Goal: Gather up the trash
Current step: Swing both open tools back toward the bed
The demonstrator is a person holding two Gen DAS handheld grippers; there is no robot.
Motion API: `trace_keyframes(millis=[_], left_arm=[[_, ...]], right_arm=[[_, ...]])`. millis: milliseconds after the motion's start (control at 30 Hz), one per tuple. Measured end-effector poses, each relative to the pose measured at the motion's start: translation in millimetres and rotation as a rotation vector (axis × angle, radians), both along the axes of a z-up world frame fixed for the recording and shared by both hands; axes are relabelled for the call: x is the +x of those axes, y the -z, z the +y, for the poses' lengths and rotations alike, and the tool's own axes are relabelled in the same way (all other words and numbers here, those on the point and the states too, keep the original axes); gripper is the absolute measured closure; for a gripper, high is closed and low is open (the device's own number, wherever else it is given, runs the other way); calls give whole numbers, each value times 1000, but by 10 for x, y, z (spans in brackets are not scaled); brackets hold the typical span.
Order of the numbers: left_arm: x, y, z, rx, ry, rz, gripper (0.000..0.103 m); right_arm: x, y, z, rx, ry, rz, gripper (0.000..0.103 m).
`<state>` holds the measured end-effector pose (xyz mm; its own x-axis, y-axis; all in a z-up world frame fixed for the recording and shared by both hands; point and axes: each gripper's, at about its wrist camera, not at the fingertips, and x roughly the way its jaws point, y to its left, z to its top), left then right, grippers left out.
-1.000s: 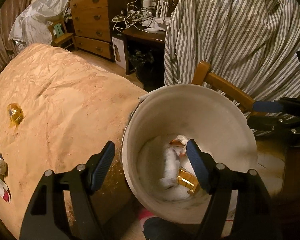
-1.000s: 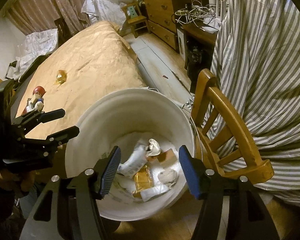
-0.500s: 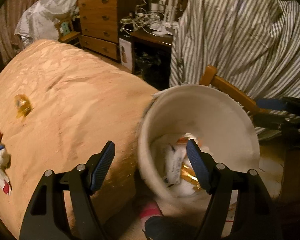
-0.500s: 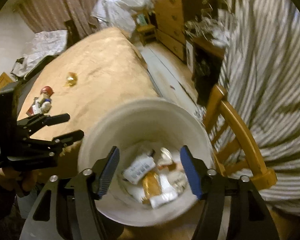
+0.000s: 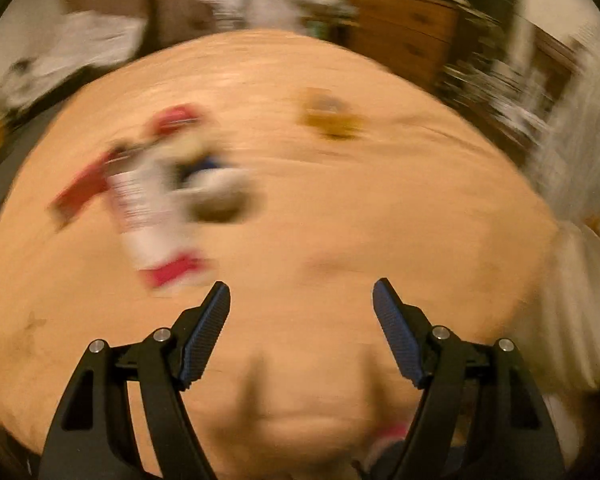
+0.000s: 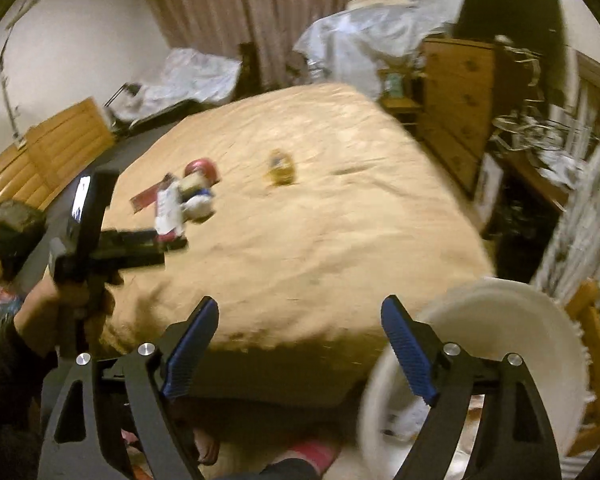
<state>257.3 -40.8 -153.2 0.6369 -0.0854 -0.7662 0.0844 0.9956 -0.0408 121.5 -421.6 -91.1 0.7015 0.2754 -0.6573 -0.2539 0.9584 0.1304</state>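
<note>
The right gripper [image 6: 300, 344], black with blue ribbed pads, has just been spreading its jaws; they stand wide apart with nothing between them, above the near edge of the tan paper-covered table [image 6: 340, 240]. The left gripper [image 5: 302, 332] also gapes empty over that table. Right of the table's near corner sits the white plastic bucket [image 6: 500, 320], partly hidden by a finger, crumpled wrappers dimly visible inside. On the table's far left lie a white-and-red wrapper [image 6: 168, 210] beside a red-capped figurine [image 6: 198, 188], with a crumpled gold wrapper [image 6: 280, 168] further right. Heavy blur smears the left view.
</note>
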Motion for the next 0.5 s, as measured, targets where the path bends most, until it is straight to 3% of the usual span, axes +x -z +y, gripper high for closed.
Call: trace_keyframes(millis=[133,233,500], left_arm=[[186,49,656,-47,-194,-17,25],[310,87,880,-72,-268,-29,18],[610,333,835,-29,-233,1,17]], right_arm=[[222,136,412,0,-50,33,19],[389,245,653,5,-75,57,19],[814,508,995,12,-125,108,19]])
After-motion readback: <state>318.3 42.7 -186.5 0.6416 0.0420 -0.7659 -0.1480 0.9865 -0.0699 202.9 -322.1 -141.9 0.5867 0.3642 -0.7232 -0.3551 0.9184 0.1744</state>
